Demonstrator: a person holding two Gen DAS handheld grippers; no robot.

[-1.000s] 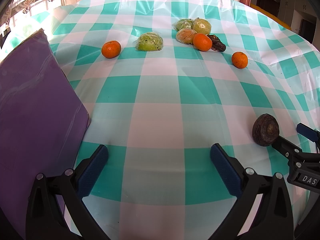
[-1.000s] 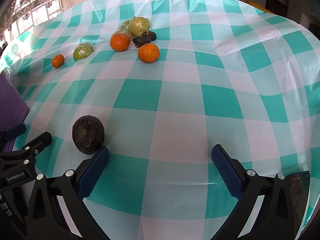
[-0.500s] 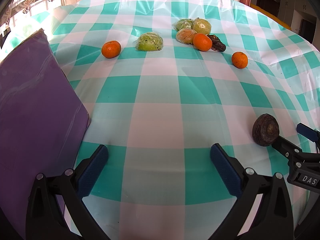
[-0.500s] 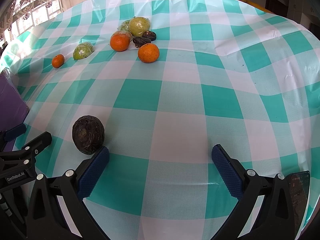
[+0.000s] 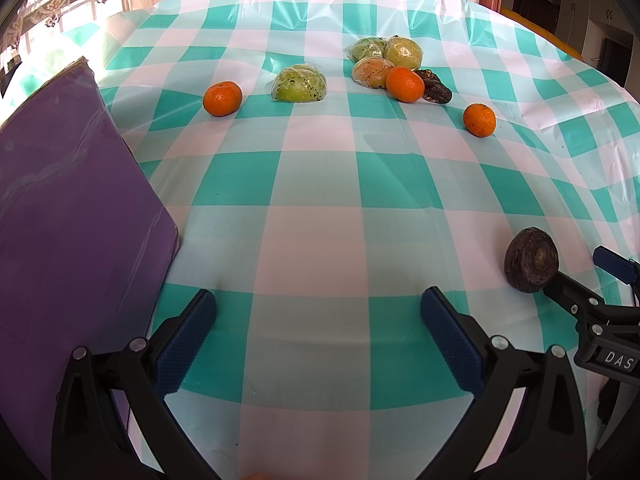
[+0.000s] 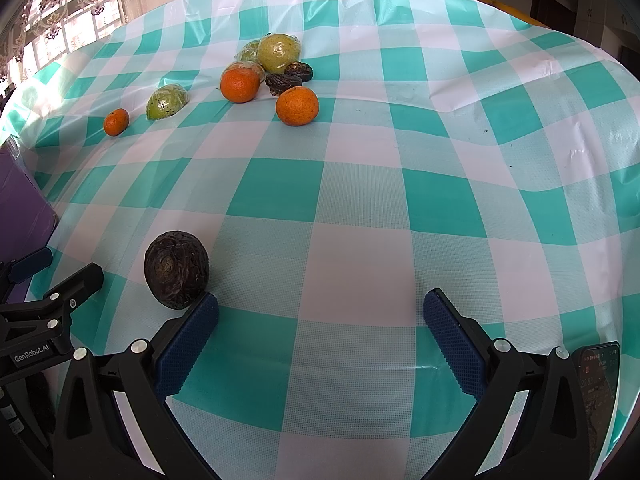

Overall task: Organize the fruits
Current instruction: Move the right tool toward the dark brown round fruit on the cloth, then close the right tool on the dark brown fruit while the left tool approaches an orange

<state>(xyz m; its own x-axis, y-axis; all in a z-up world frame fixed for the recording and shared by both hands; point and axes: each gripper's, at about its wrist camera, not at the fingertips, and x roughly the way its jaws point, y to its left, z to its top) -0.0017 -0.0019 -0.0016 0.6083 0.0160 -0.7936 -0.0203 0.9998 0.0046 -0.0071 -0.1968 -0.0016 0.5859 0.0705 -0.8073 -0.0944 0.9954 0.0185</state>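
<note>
Teal-and-white checked plastic tablecloth [image 5: 320,184] over a round table, curtained window at far left, dark doorway at far right; from the left wrist: left gripper [image 5: 318,334] low over bare cloth, jaws wide apart, nothing between the blue pads; purple board [image 5: 68,216] at left; three mandarins far off, one near the board side [image 5: 222,98], one in the cluster [image 5: 405,84], one apart at right [image 5: 479,119]; wrapped green fruit [image 5: 299,83] alone, more wrapped fruit [image 5: 386,58] bunched behind, dried dark pieces [image 5: 435,87] beside them; wrinkled dark passion fruit [image 5: 531,259] near right, touching or just beside a finger of the other tool; from the right wrist: right gripper [image 6: 320,322] also spread wide and empty, passion fruit [image 6: 177,275] just outside its left pad [image 6: 188,346], not between the jaws; phone [image 6: 598,376] at lower right; likely risk: closing without shifting left would nudge the round fruit and roll it towards the purple board [image 6: 20,204]; slick cloth could help it run
</note>
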